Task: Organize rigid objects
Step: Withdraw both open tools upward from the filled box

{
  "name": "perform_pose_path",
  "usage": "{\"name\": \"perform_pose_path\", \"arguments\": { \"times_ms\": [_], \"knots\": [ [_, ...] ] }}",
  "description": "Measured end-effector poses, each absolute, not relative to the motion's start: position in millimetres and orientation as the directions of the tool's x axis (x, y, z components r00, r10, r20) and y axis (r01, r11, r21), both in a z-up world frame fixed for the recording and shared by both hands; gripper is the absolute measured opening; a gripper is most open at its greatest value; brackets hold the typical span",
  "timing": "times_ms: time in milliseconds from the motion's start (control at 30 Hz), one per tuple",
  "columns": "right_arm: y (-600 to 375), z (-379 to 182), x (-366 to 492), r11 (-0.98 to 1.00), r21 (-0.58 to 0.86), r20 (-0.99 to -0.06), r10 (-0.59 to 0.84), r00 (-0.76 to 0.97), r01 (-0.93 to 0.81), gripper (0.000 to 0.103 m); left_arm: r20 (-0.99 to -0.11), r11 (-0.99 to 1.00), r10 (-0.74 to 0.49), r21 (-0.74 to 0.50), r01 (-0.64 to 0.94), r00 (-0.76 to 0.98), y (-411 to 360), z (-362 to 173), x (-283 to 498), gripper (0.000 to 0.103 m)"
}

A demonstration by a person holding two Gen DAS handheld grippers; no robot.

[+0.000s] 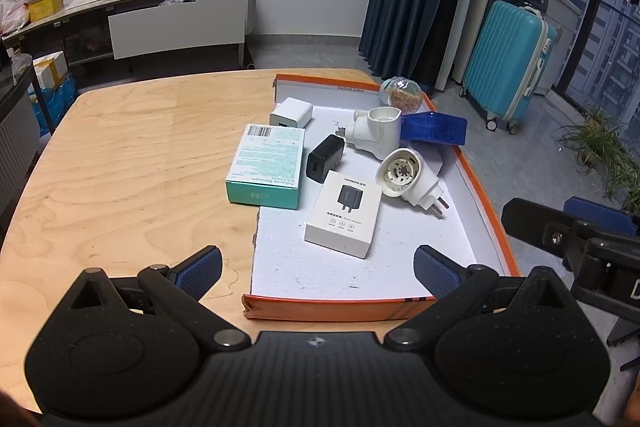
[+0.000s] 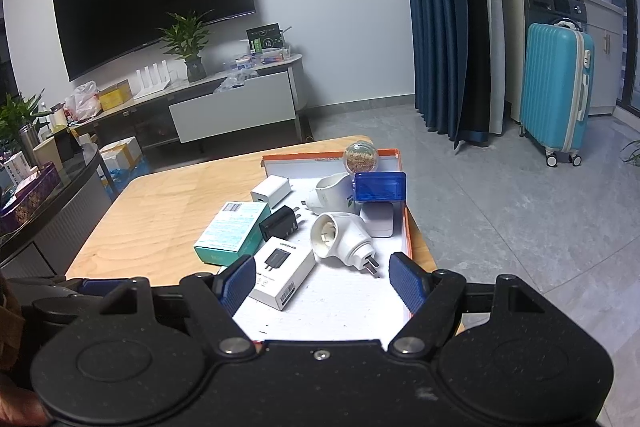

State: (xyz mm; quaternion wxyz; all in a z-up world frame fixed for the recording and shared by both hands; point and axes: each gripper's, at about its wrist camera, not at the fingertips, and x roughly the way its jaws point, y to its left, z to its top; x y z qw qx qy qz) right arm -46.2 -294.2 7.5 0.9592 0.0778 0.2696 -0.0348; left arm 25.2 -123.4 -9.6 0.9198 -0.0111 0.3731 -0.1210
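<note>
The left gripper [image 1: 316, 269] hovers over the near edge of the shallow orange-rimmed tray [image 1: 490, 215], its fingers [image 1: 202, 269] spread wide and holding nothing. The right gripper [image 2: 322, 281] hangs at the tray's near right corner, its fingers [image 2: 408, 285] likewise wide apart and empty.

Nearest inside the tray lies the white adapter box [image 1: 344, 213], flat on the white liner. Just beside it to the right, a white round plug adapter [image 1: 408, 179] lies on its side with its prongs pointing toward the near right. To the left, the teal bandage box [image 1: 268, 165] rests partly over the tray's left edge and partly on the wooden table [image 1: 128, 163]. The black charger [image 1: 325, 158] sits between the teal box and the white parts. Farther back lie a white charger cube [image 1: 291, 112], a second white plug body [image 1: 378, 129], a blue plastic box [image 1: 434, 128] and, at the far corner, a clear ball with brownish filling [image 1: 402, 94].
</note>
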Motion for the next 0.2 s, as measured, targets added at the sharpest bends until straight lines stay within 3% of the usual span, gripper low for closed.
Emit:
{"name": "perform_pose_path", "arguments": {
  "times_ms": [200],
  "knots": [
    [-294.6, 7.2, -45.6, 0.985, 0.129, -0.524, -0.029, 0.851, 0.113, 0.087, -0.688, 0.970, -0.237, -0.124, 0.210, 0.686, -122.6, -9.8, 27.5, 0.103]
  ]
}}
